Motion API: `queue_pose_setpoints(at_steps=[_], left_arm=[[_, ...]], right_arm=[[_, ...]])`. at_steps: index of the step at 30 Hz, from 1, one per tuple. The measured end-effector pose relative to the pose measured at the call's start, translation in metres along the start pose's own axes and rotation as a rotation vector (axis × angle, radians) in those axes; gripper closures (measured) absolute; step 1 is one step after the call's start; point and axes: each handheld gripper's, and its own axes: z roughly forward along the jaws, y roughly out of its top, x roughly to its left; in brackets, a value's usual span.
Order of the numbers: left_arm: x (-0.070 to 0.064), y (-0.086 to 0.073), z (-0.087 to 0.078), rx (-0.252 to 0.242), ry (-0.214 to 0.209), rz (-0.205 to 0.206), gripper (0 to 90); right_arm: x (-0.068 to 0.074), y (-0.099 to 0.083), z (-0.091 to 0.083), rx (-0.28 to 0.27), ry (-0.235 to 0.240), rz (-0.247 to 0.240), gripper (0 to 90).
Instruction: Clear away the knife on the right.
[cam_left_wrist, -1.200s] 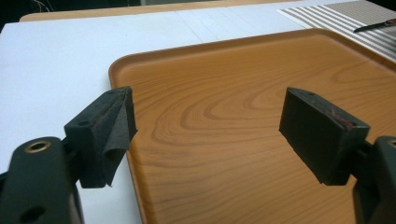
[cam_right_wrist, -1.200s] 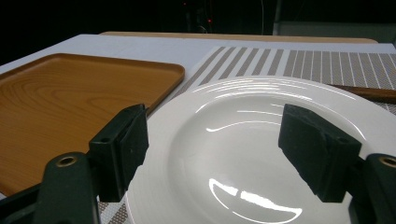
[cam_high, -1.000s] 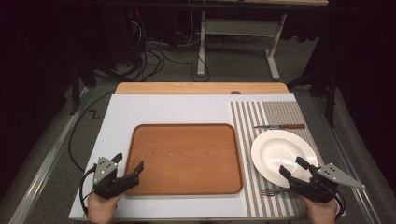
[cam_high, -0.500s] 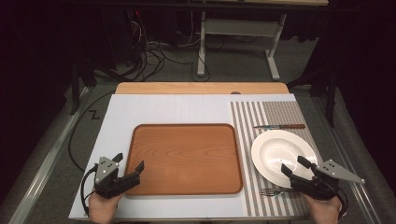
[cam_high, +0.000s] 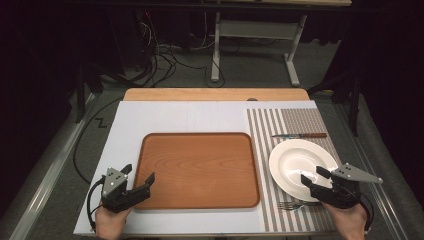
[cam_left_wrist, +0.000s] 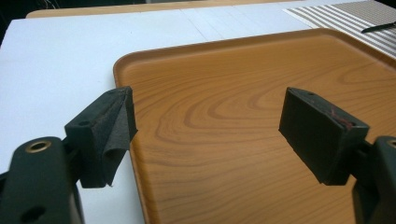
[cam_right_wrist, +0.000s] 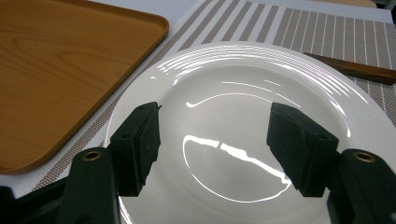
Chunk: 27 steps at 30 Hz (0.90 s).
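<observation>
While the high view looks down on the worktop (cam_high: 165, 120), the wooden tray (cam_high: 200, 170) lies at its middle; the white plate (cam_high: 300, 162) sits just right of the tray on a striped mat (cam_high: 295, 120), a knife (cam_high: 299, 135) beyond the plate, a fork (cam_high: 290, 205) at its near edge. The left gripper (cam_high: 139, 176) hovers at the tray's near left corner, the right gripper (cam_high: 314, 176) over the plate's near rim.

In the left gripper view, its jaws gape wide, one outside the tray (cam_left_wrist: 243, 107) rim, one above the tray.

In the right gripper view, the jaws stand apart, empty, above the plate (cam_right_wrist: 243, 107), the tray (cam_right_wrist: 56, 70) to its left.
</observation>
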Motion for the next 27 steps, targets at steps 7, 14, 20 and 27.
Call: queue_pose_setpoints(at_steps=[7, 14, 20, 27], left_arm=[[0.000, 0.000, 0.000, 0.002, -0.001, 0.003, 19.7], [0.000, 0.000, 0.001, 0.004, -0.003, 0.002, 19.7], [-0.001, 0.000, 0.001, 0.007, -0.004, 0.002, 19.6], [0.000, 0.000, 0.001, 0.008, -0.005, 0.001, 19.5]], right_arm=[[0.001, 0.009, 0.001, 0.054, -0.018, -0.045, 38.9], [-0.004, 0.018, 0.005, 0.125, -0.027, -0.036, 39.8], [-0.008, 0.025, 0.008, 0.169, -0.030, -0.036, 41.0], [-0.011, 0.033, 0.011, 0.205, -0.032, -0.037, 41.6]])
